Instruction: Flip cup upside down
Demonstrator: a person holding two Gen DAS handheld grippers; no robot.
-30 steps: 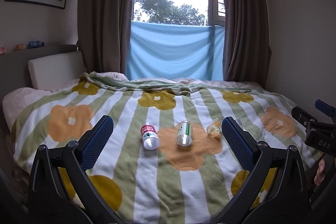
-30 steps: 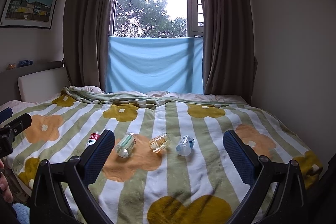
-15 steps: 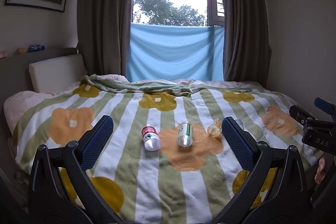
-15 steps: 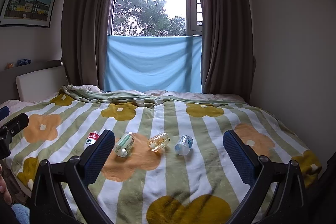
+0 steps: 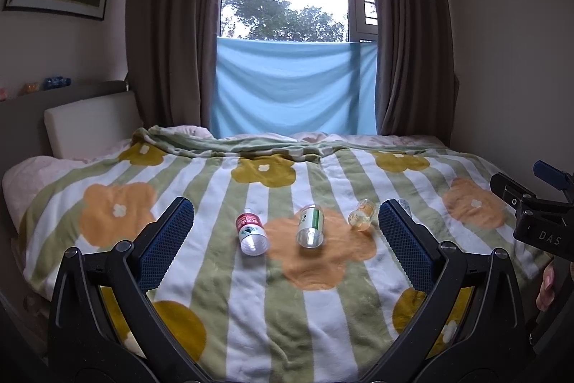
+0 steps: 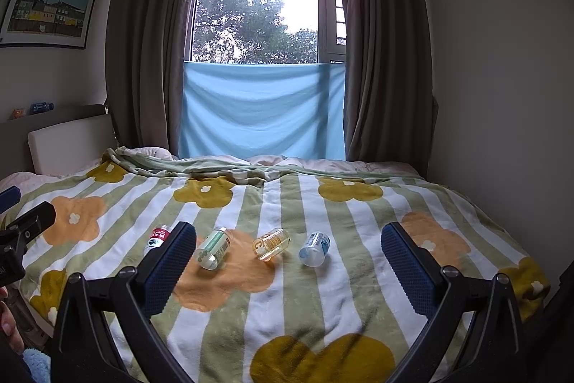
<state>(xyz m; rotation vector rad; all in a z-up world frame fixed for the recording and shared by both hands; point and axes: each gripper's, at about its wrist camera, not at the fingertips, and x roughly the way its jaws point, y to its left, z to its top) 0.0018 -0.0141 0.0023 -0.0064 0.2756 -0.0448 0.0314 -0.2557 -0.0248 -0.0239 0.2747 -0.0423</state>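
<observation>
Several small clear cups lie on their sides in a row on the flowered blanket [image 5: 222, 279]. From left: a red-labelled cup [image 5: 252, 232] [image 6: 158, 237], a green-labelled cup [image 5: 310, 230] [image 6: 214, 248], an amber cup [image 5: 361, 220] [image 6: 271, 244] and a blue-labelled cup [image 6: 315, 248], mostly hidden in the left wrist view. My left gripper [image 5: 286, 243] is open and empty, short of the cups. My right gripper [image 6: 288, 263] is open and empty, also short of them.
The bed fills the room up to the headboard [image 5: 89, 128] on the left and a wall on the right. Curtains and a blue cloth [image 6: 262, 110] hang behind it. Each gripper shows at the edge of the other's view.
Both views have shifted slightly; the cups sit a little lower and farther in the frames. Nothing was taken hold of and the cups have not moved.
</observation>
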